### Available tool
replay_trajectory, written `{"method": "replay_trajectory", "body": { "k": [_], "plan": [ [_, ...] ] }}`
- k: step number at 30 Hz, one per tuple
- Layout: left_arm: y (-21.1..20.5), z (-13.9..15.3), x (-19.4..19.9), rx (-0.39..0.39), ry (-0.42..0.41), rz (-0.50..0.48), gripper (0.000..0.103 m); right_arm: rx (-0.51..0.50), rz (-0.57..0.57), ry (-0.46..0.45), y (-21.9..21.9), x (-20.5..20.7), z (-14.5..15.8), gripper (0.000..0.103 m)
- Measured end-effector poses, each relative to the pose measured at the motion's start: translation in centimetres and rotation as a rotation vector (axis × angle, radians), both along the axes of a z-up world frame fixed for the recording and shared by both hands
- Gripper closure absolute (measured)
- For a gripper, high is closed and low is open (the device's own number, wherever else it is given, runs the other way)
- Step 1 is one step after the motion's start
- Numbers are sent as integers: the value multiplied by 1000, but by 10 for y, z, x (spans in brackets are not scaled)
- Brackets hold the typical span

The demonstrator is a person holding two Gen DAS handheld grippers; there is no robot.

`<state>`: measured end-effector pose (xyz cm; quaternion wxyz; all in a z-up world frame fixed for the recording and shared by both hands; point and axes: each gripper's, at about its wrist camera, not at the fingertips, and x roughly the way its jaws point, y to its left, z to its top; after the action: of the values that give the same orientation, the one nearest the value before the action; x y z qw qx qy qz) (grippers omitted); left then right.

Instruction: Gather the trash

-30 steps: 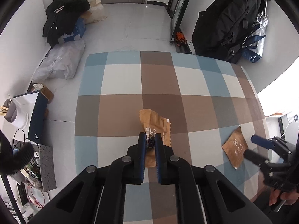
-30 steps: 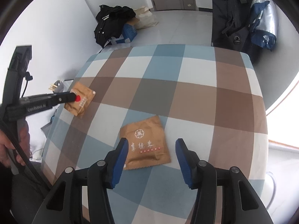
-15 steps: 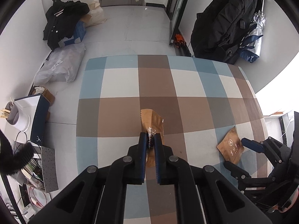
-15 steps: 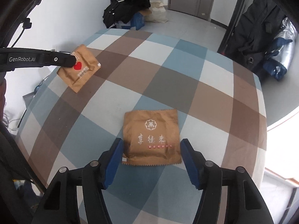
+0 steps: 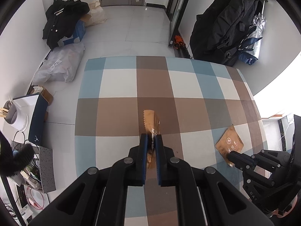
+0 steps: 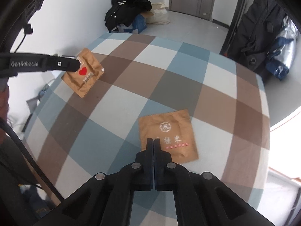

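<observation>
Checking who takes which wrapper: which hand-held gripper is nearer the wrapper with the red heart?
Left. The left hand-held gripper is shut on the red-heart wrapper; the right hand-held gripper sits across the table over the other wrapper.

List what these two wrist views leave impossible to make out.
- Right wrist view: whether the right gripper, jaws just closed, pinches the flat wrapper; its own tips cover the contact.
- Right wrist view: the flat wrapper's small red text, blurred.
- Left wrist view: the held wrapper's print; it is edge-on in the shut left gripper.
</observation>
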<state>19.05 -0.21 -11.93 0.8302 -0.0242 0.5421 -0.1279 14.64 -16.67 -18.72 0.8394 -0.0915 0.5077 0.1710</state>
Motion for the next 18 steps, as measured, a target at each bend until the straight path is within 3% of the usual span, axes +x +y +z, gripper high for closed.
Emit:
{"method": "replay_trajectory", "body": {
  "k": [6,7,9,11,12,15,17,18],
  "plan": [
    [4,0,0,-13,8,20,99,31,17,-41,3,-7,12,103],
    [5,0,1,-15,11,24,99,30,2,-49,1,-7,14,99],
    [6,-1,1,-17,15,27,99,41,-20,-32,-4,-5,13,84],
    [6,0,1,-19,12,29,99,19,-49,-29,-7,-1,9,52],
    [7,0,1,-20,11,30,99,4,-56,-24,-8,0,6,45],
    [8,0,2,-29,14,32,99,-51,-61,9,-6,5,-5,40],
    [8,1,2,-34,14,33,99,-90,-70,-18,-7,5,-7,29],
    [9,1,1,-36,14,32,99,-76,-77,-14,-9,6,-9,29]
  ]
}}
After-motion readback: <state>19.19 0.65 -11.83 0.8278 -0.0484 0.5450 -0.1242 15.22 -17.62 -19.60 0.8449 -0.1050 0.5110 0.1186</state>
